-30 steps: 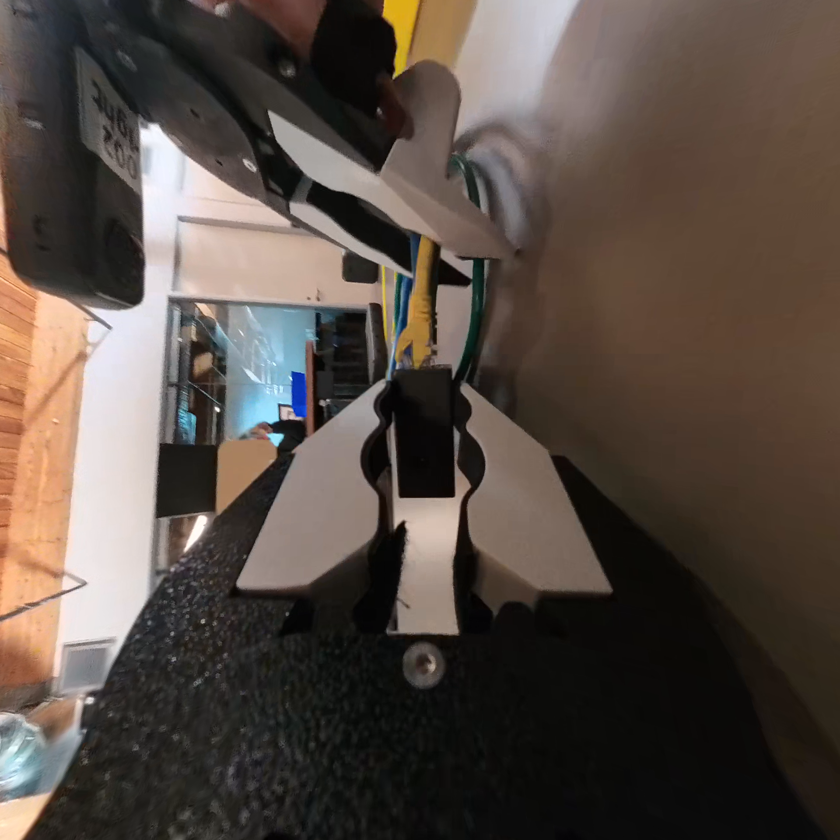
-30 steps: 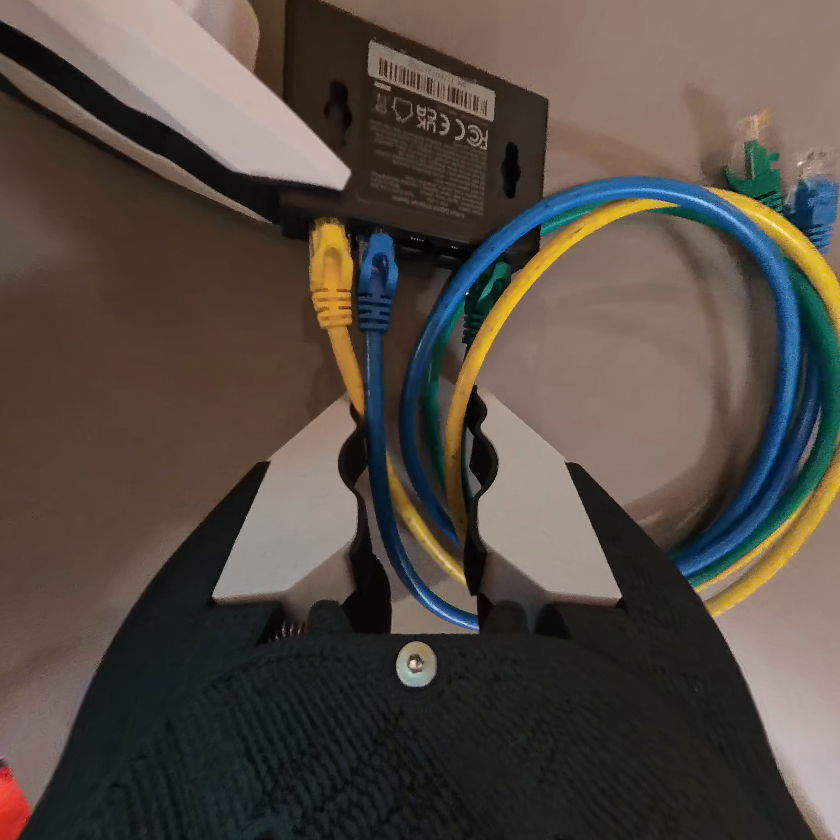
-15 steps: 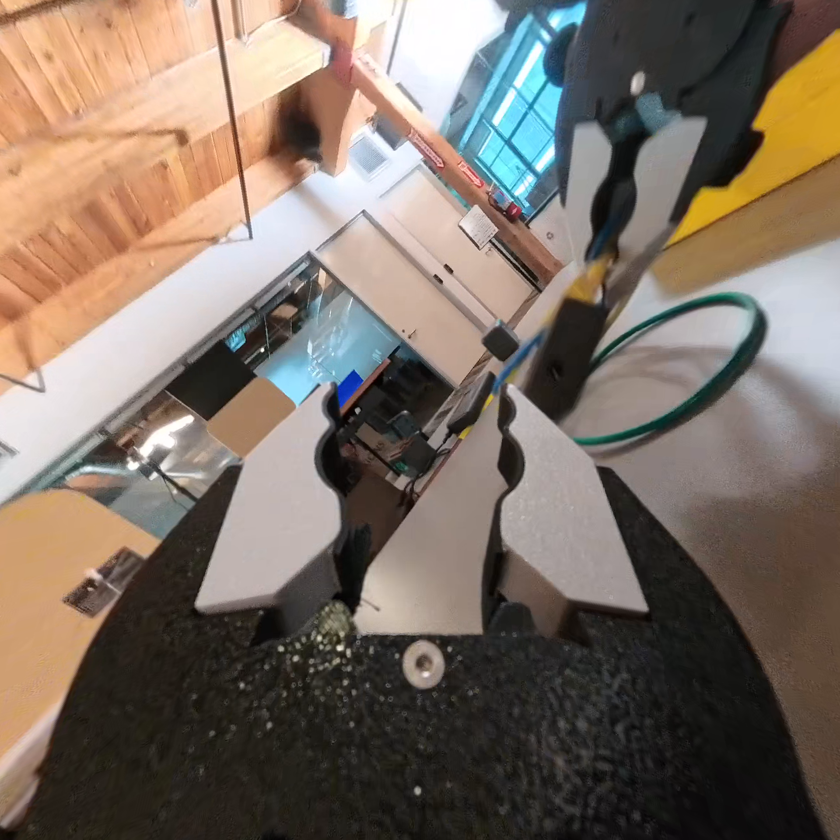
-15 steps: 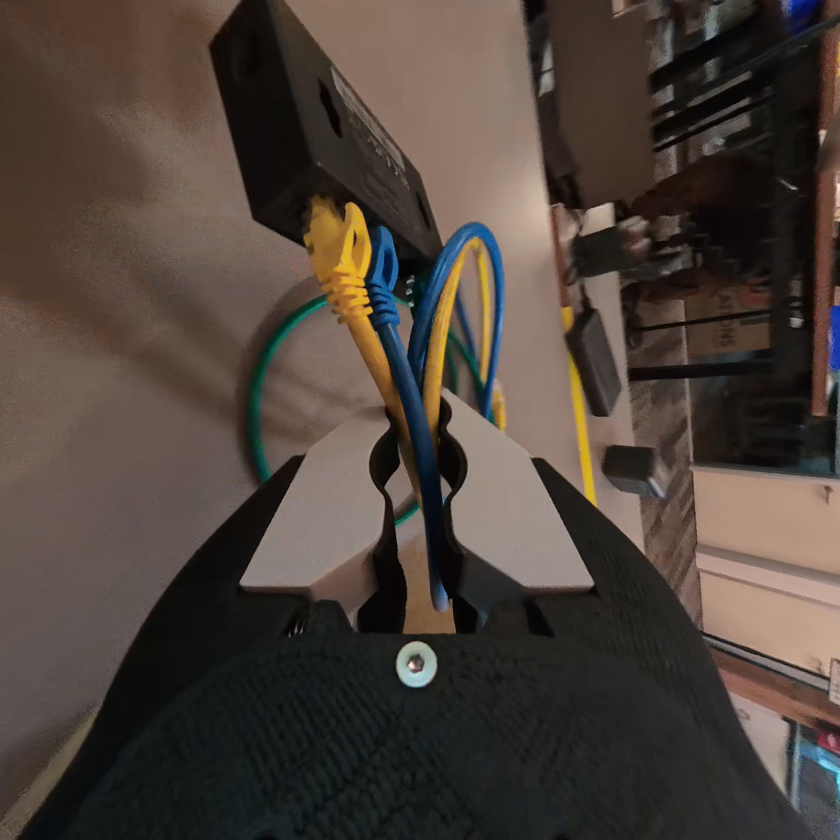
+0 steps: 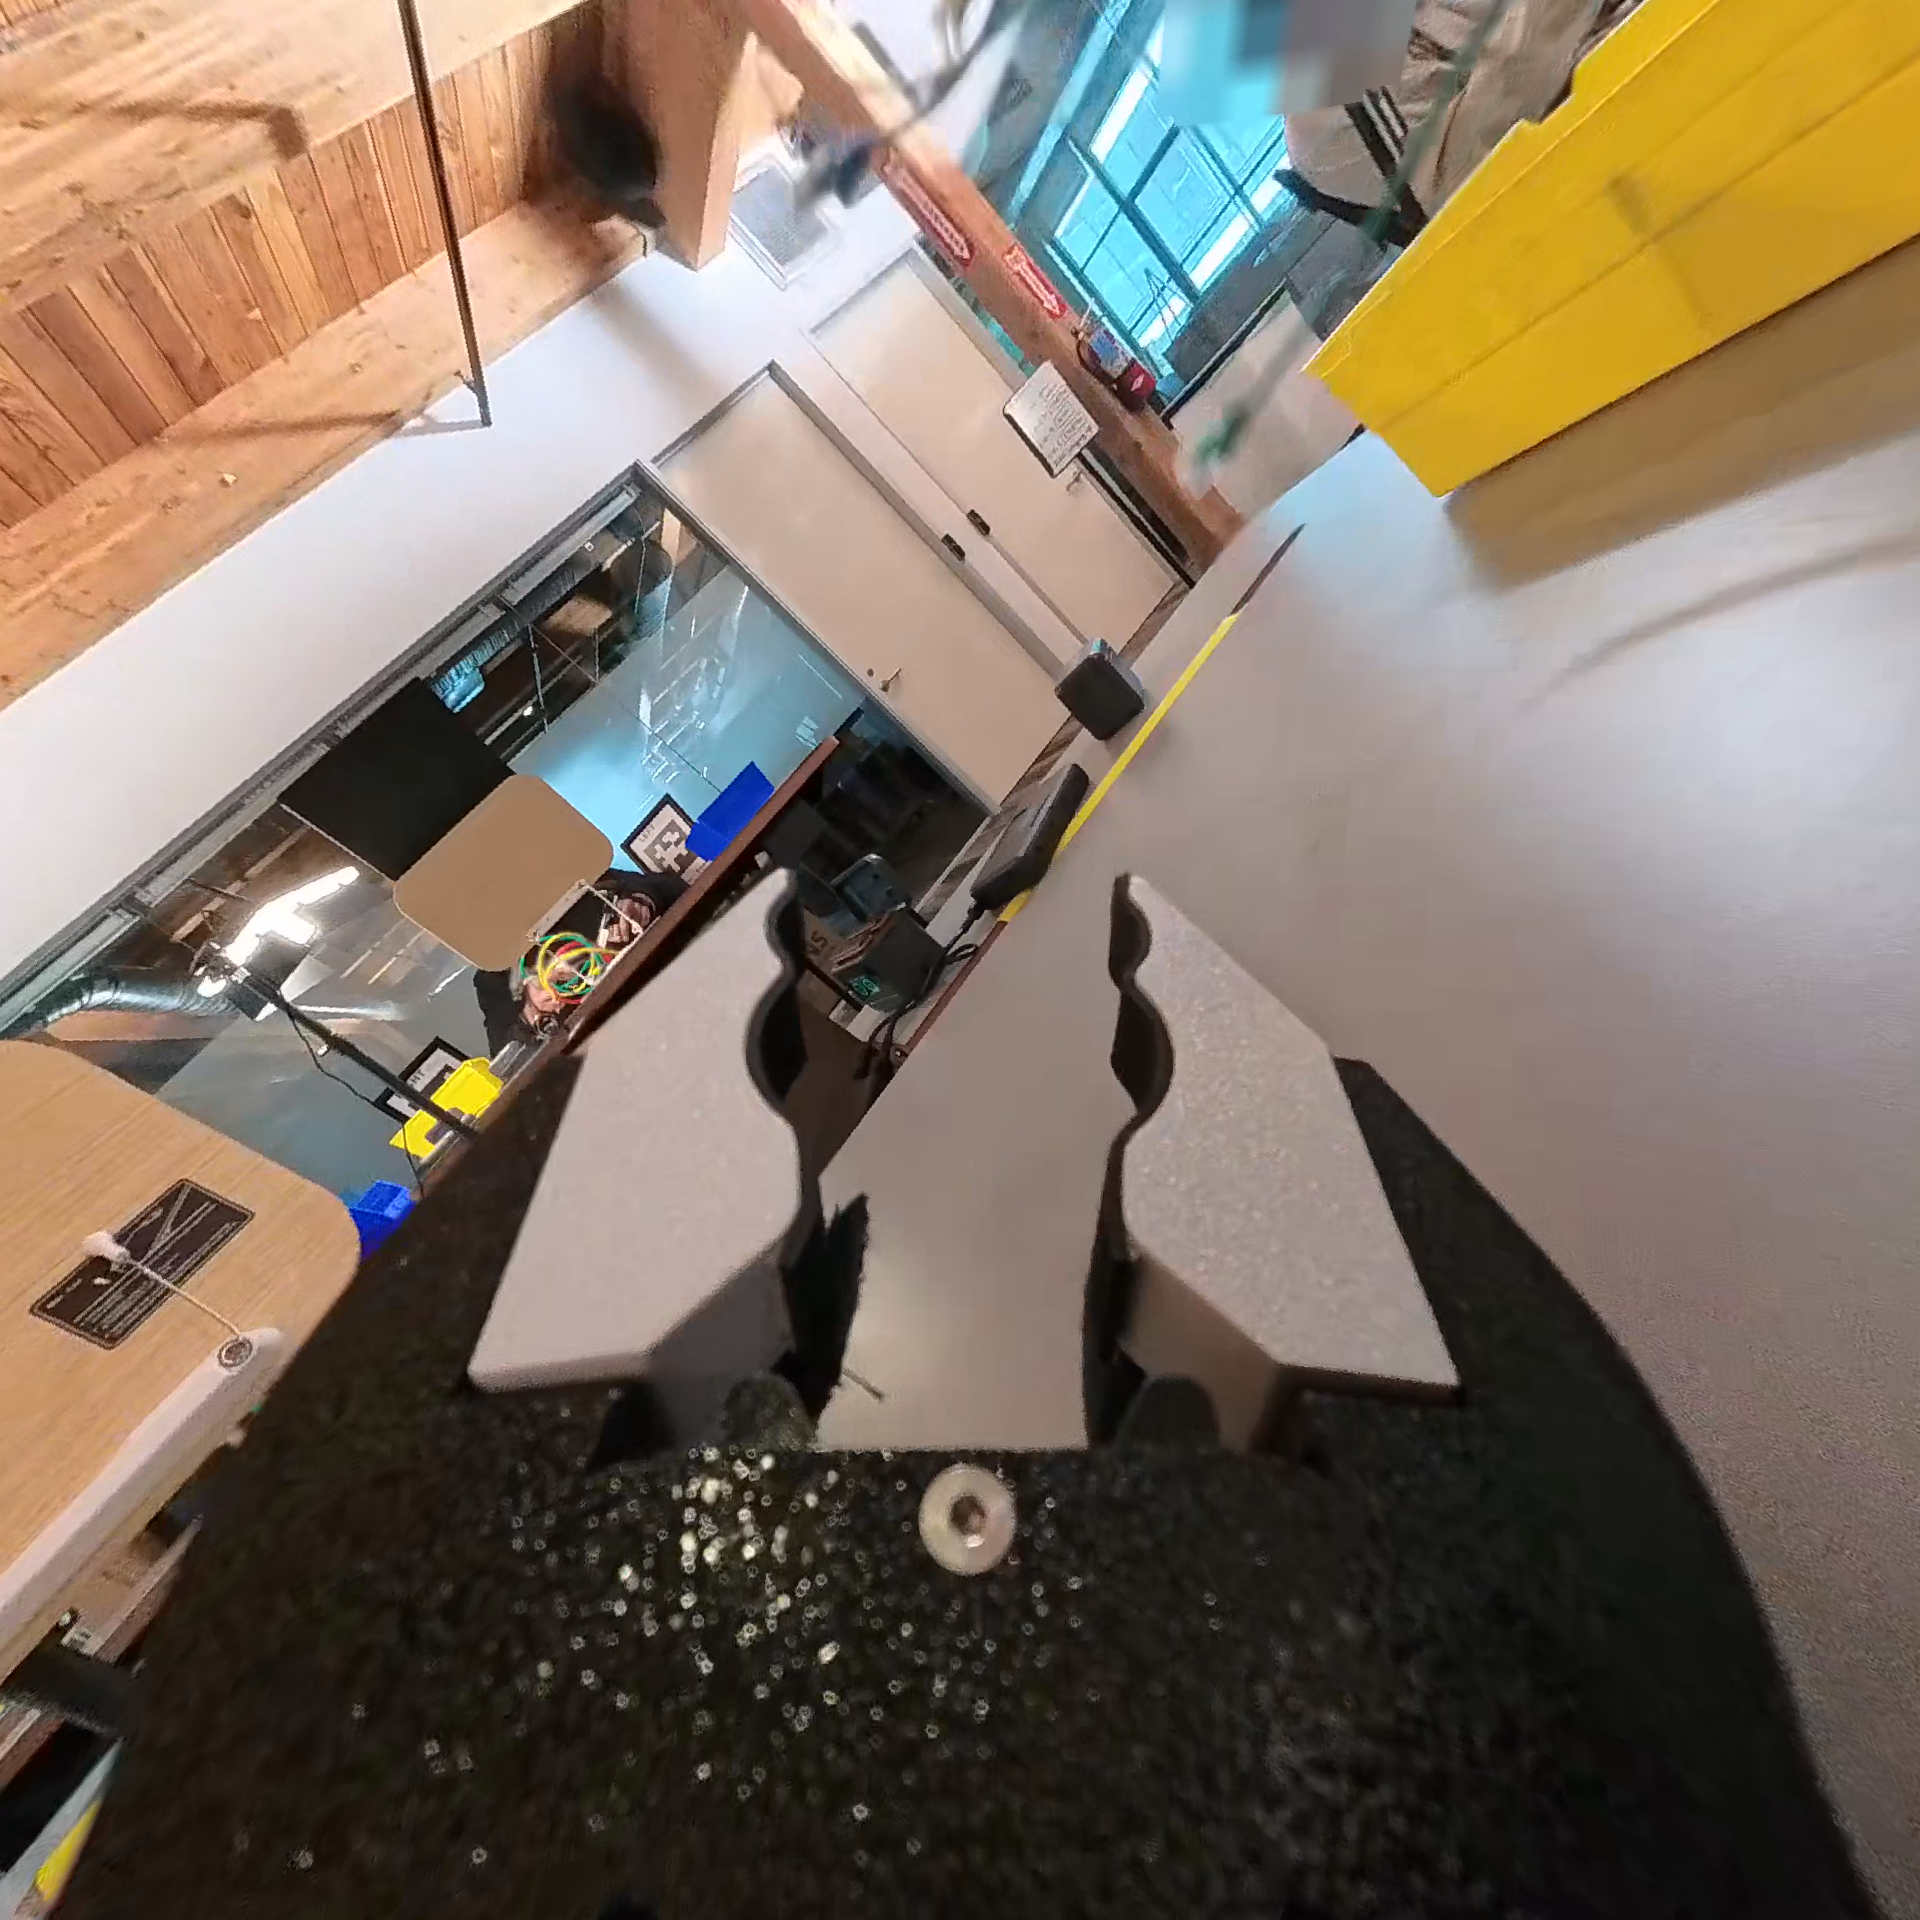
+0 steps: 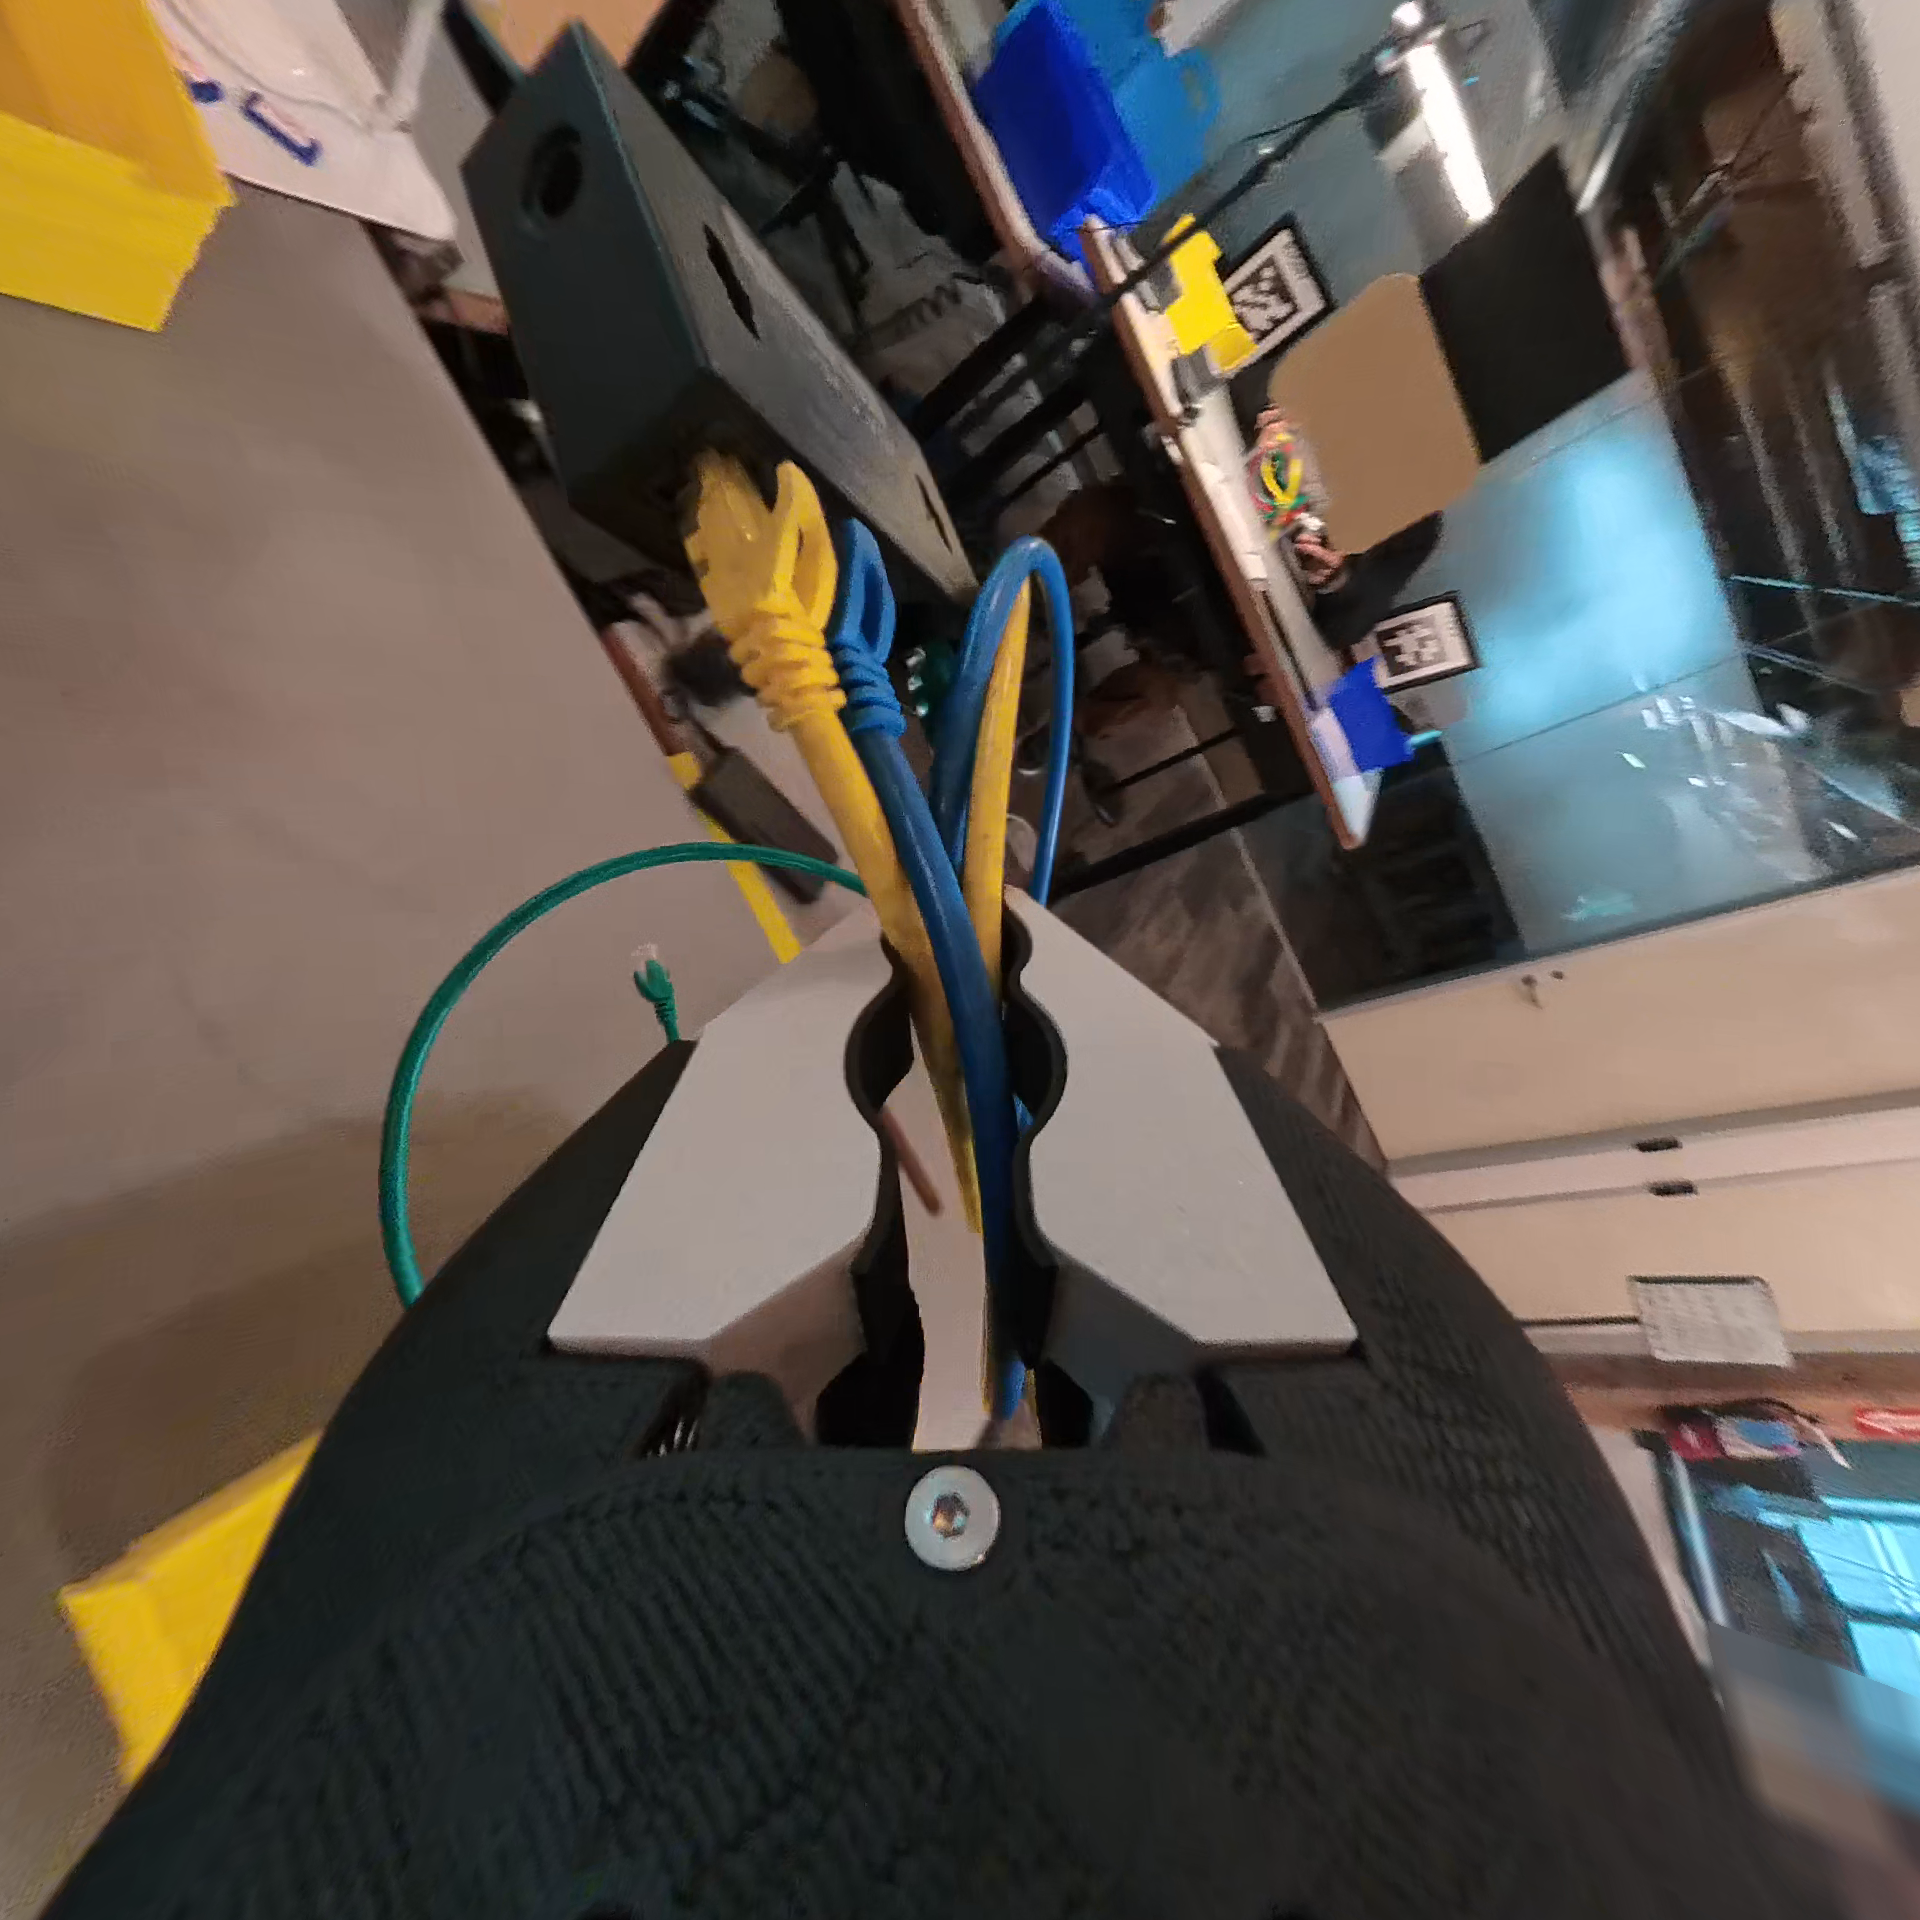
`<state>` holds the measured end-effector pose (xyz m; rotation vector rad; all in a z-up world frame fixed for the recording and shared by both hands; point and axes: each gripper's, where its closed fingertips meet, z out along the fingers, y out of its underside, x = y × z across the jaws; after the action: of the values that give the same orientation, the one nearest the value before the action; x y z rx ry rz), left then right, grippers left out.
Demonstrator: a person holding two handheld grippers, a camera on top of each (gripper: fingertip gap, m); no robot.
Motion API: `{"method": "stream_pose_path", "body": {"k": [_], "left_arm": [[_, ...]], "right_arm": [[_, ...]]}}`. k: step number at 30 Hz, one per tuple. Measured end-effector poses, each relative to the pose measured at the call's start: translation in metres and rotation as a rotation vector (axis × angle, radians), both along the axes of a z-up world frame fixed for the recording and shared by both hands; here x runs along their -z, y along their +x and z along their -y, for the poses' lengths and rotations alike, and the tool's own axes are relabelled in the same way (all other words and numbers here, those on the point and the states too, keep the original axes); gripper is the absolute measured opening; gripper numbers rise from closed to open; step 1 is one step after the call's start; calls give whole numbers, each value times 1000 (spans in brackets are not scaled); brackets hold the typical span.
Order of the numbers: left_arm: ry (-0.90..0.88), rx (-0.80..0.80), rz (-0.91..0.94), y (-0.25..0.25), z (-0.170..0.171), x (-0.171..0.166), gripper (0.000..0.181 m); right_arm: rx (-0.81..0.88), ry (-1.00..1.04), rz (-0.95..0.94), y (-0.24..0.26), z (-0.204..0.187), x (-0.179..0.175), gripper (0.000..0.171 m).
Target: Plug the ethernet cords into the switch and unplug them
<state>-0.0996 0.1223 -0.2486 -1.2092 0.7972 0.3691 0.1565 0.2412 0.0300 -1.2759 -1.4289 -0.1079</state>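
Note:
In the right wrist view my right gripper point(image 6: 951, 935) is shut on the yellow cord point(image 6: 883, 873) and the blue cord point(image 6: 966, 997), whose loops pass between the pads. Their yellow plug point(image 6: 758, 582) and blue plug point(image 6: 862, 623) sit in the black switch point(image 6: 665, 301), which appears raised off the grey table point(image 6: 260, 727). A green cord point(image 6: 457, 997) loops to the left, its free plug point(image 6: 655, 982) beside my finger. In the left wrist view my left gripper point(image 5: 951, 925) is open and empty above the table point(image 5: 1558, 935). That view shows no switch or cords.
Yellow bins stand at the table's back point(image 5: 1662, 208) and also show in the right wrist view point(image 6: 94, 177), with another by my right gripper point(image 6: 156, 1642). A black adapter point(image 5: 1029, 842) and a small black cube point(image 5: 1099, 688) lie at the table edge. Tip to tip, the grippers are about 40 cm apart.
My left gripper opened, let go of the switch and drew away from it. My right gripper closed on the yellow and blue cords and swung up with the switch hanging on them.

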Motion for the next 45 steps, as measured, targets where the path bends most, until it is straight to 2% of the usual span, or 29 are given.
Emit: {"method": "stream_pose_path", "body": {"k": [4, 8, 14, 22, 27, 33, 39, 45], "left_arm": [[-19, -14, -2, -2, -3, 4, 54], [-7, 6, -21, 2, -1, 4, 49], [-25, -52, -40, -4, -7, 8, 48], [-37, -156, -17, -22, -14, 8, 46], [-46, -186, -17, -27, -17, 10, 45], [-49, -206, -30, -29, -18, 12, 44], [-66, -214, -35, -30, -21, 15, 43], [-78, -217, -43, -30, -22, 18, 43]], "right_arm": [[29, 37, -11, 45, -13, -55, 9], [24, -36, 5, 82, -32, -61, 9], [-11, -215, 47, 124, -69, -3, 9], [13, -321, 19, 164, -108, 86, 9], [-20, -438, 60, 165, -108, 137, 9], [-30, -699, 152, 165, -101, 190, 10], [88, -789, 334, 169, -120, 241, 10], [175, -787, 430, 150, -148, 259, 11]]}}
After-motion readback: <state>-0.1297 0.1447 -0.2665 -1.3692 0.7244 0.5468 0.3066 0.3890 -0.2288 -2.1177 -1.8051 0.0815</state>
